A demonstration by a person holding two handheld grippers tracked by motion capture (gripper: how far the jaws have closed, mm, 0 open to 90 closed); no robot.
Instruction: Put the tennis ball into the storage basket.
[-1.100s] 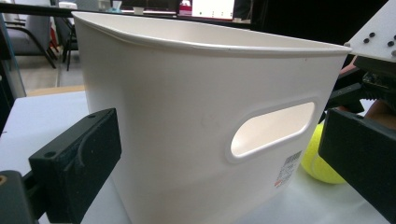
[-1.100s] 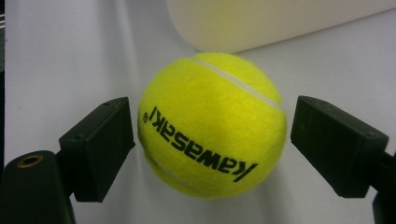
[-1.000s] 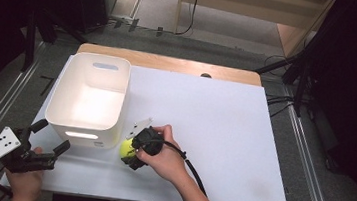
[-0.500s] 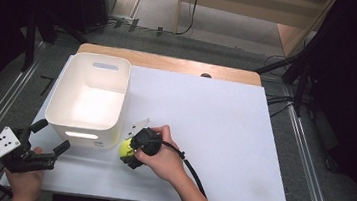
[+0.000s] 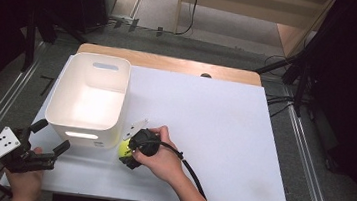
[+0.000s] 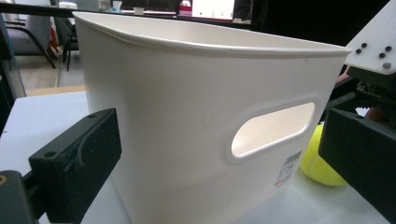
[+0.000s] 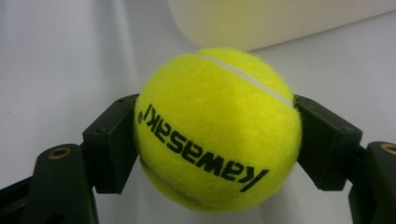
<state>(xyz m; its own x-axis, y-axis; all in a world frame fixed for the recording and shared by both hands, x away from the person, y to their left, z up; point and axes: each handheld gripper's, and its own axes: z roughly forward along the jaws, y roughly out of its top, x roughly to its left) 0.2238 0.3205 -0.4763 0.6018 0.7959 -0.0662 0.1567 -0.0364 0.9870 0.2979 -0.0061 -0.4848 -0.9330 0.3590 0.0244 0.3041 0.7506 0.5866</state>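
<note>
A yellow tennis ball (image 7: 217,130) printed "kawasaki" sits between the two black jaws of my right gripper (image 7: 217,140), whose pads press on its sides; the jaws have just been closing on it. From above, the ball (image 5: 123,148) lies on the white table close to the near right corner of a white bin (image 5: 82,138), under my right gripper (image 5: 129,154). My left gripper (image 5: 51,135) stands open at the table's near left corner, aimed at the bin's handle wall (image 6: 177,107). The ball (image 6: 317,163) peeks out past the bin, and nothing is between the left jaws.
The white tabletop (image 5: 223,135) stretches to the right and back of the bin. A wooden strip (image 5: 170,63) runs along its far edge. Metal rails (image 5: 306,159) flank both sides. A black cable (image 5: 189,169) trails from the right gripper.
</note>
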